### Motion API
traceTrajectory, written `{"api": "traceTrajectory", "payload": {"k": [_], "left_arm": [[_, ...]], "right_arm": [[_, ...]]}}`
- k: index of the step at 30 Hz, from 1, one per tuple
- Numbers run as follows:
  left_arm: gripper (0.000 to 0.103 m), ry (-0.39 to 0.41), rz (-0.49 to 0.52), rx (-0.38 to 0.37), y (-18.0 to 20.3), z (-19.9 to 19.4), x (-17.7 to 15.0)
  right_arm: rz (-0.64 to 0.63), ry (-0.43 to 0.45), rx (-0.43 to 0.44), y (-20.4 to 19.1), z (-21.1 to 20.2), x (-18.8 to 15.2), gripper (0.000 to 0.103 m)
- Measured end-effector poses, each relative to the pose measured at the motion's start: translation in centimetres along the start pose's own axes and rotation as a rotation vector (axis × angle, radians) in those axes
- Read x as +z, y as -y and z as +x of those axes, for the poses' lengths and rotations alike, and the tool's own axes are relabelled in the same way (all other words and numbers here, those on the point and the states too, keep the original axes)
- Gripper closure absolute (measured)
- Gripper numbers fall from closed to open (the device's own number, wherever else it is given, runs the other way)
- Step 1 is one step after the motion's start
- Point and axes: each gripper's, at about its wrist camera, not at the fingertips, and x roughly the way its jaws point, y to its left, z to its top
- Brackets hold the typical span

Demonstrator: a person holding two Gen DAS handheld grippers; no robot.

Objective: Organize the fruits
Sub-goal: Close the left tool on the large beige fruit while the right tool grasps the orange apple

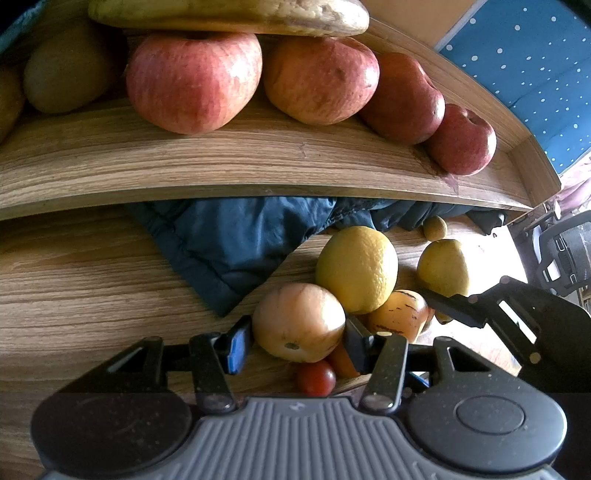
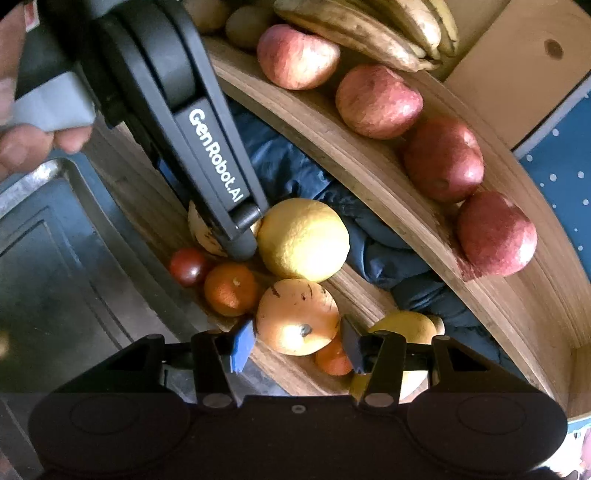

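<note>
My left gripper (image 1: pixel 295 341) is shut on a pale orange-yellow fruit (image 1: pixel 298 322) above the lower wooden shelf (image 1: pixel 92 288). My right gripper (image 2: pixel 297 341) is shut on an orange speckled fruit (image 2: pixel 297 315); that fruit also shows in the left wrist view (image 1: pixel 399 314). A large lemon (image 1: pixel 357 269) (image 2: pixel 303 240) lies between them, with a second lemon (image 1: pixel 443 267), a tangerine (image 2: pixel 231 293) and a dark red tomato (image 1: pixel 316 377) (image 2: pixel 188 266) close by. Several red apples (image 1: pixel 194 81) (image 2: pixel 378 101) stand in a row on the upper shelf, under bananas (image 1: pixel 229 16) (image 2: pixel 373 29).
A dark blue cloth (image 1: pixel 236 243) (image 2: pixel 373 254) lies on the lower shelf behind the fruit. Greenish-brown fruits (image 1: pixel 70 70) sit at the upper shelf's left. The upper shelf's edge (image 1: pixel 221 184) overhangs the lower one. A dark metal panel (image 2: pixel 55 258) lies to the left.
</note>
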Motion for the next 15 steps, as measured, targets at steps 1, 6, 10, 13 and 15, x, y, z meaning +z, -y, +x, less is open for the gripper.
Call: {"api": "traceTrajectory", "payload": {"k": [1,6,10,13,15], "left_arm": [[0.046,0.0,0.0,0.0,0.0,0.0,0.0],[0.047,0.002,0.0,0.004,0.0,-0.1,-0.1],[0.047,0.01,-0.001,0.015,0.1,-0.3,-0.4],[0.047,0.019,-0.001,0.02,0.3,-0.5,-0.8],[0.047,0.026,-0.001,0.025,0.5,-0.8,-1.0]], "right_arm": [[-0.001,-0.001,0.002,0.0,0.1,0.0,0.051],[0.011,0.014,0.004,0.3,0.4,0.0,0.053],[0.021,0.026,0.003,0.2,0.2,-0.2,0.053],[0.031,0.039,0.002,0.2,-0.3,-0.3,0.053],[0.042,0.05,0.0,0.1,-0.8,-0.4,0.053]]}}
